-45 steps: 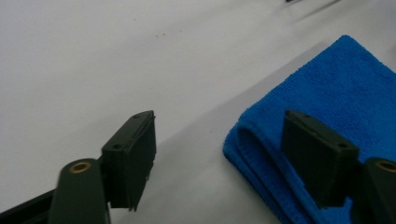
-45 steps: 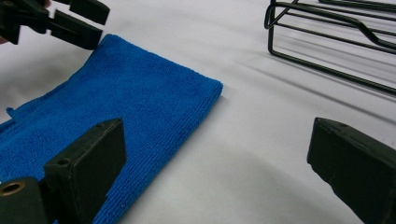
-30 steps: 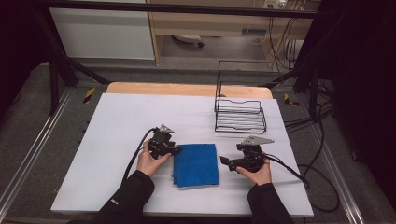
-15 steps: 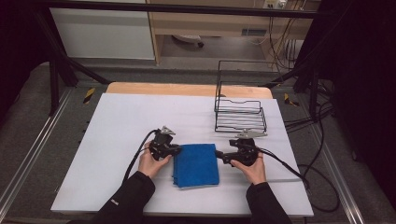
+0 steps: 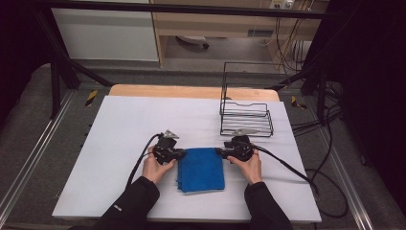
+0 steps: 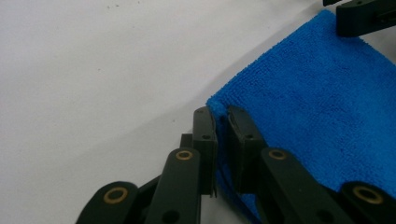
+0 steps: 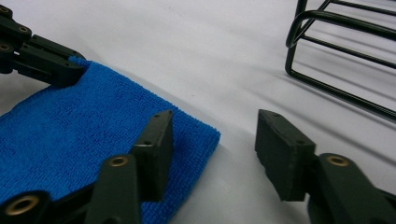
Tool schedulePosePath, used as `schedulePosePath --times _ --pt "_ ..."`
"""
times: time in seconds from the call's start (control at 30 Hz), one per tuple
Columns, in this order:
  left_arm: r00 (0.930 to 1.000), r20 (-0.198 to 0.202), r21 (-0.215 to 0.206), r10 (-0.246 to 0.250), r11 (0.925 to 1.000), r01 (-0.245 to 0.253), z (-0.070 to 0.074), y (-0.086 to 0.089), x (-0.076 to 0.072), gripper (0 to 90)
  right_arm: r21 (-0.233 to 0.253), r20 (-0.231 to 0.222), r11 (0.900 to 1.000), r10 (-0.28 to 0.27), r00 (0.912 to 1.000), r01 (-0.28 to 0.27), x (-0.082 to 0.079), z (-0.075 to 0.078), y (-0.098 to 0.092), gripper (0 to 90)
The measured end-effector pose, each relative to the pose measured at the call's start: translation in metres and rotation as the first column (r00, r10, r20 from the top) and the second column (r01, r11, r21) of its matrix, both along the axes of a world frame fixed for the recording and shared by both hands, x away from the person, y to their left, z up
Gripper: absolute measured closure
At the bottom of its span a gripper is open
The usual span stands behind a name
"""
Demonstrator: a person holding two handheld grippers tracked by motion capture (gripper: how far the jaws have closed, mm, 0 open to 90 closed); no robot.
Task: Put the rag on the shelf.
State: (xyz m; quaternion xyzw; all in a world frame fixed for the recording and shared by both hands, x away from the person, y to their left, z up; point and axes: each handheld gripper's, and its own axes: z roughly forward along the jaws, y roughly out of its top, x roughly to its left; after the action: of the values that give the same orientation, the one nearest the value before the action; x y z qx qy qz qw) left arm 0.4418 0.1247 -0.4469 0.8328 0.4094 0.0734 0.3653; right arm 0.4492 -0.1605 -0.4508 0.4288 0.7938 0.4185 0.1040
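Blue microfibre cloth (image 5: pixel 201 168), folded, flat on white table (image 5: pixel 119 124), front-centre. Soft, light, limp; will sag, so grip far corners. L gripper (image 6: pixel 222 122) pinching far-left corner. R gripper (image 7: pixel 212 149) jaws apart, straddling far-right corner. Wire rack (image 5: pixel 246 117) behind.

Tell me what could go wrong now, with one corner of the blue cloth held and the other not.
1. The right hand-held gripper is open astride the blue cloth corner; closing there may catch only the edge and slip.
2. The left hand-held gripper pinches just its corner tip; a lift could pull it free.
3. The wire rack stands close; the right hand might snag it.
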Motion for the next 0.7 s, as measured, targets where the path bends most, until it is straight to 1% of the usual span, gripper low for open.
schedulePosePath --times 0.07,0.2,0.47,0.53,0.57,0.7 --pt "1.0000 0.008 0.001 0.002 1.0000 -0.002 -0.0002 -0.0010 -0.0006 81.9 0.001 -0.007 1.000 0.000 1.0000 0.000 0.0006 -0.0007 0.0002 55.5" --pt "0.9999 0.014 0.007 -0.008 0.9999 0.008 -0.0001 -0.0008 -0.0006 81.9 -0.017 -0.024 1.000 0.014 0.9996 -0.015 -0.0011 -0.0036 0.0015 62.8" --pt "0.9995 0.024 0.015 -0.022 0.9997 0.022 -0.0002 -0.0009 -0.0009 81.9 0.012 -0.074 0.999 0.030 0.9968 -0.029 -0.0027 -0.0049 0.0034 78.0" --pt "0.9995 0.021 0.013 -0.021 0.9997 0.021 -0.0001 -0.0005 -0.0006 81.9 0.020 -0.083 0.999 0.032 0.9961 -0.030 -0.0030 -0.0044 0.0034 81.7" --pt "0.9996 0.020 0.005 -0.017 0.9998 0.017 -0.0004 -0.0007 -0.0005 82.1 0.024 -0.090 0.999 0.028 0.9956 -0.026 -0.0036 -0.0032 0.0029 84.7" --pt "0.9996 0.020 0.003 -0.020 0.9998 0.020 -0.0001 -0.0002 -0.0003 82.8 0.037 -0.092 0.999 0.026 0.9954 -0.023 -0.0046 -0.0005 0.0022 86.2"
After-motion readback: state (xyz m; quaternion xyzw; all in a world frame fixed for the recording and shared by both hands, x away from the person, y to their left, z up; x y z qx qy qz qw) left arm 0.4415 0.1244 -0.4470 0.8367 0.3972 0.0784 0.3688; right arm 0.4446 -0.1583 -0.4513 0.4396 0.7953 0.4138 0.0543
